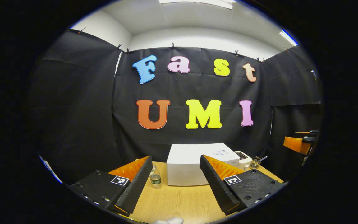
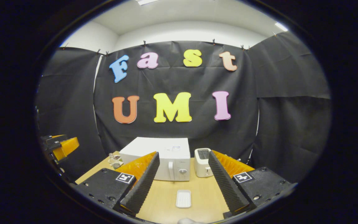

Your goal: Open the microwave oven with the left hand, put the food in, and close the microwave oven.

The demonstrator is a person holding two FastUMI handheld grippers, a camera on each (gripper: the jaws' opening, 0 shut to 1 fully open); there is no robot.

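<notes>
A small clear water bottle (image 1: 155,178) stands on the wooden table (image 1: 179,202) at the left, a white toaster (image 2: 203,162) and a wire pen holder (image 1: 254,162) farther right.

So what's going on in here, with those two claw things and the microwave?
A person holds two grippers above a wooden table, both open and holding nothing. The left gripper and the right gripper point toward a white microwave whose door looks closed. A small white tray lies on the table in front of it, a toaster stands beside it. Nothing is being touched yet.
</notes>
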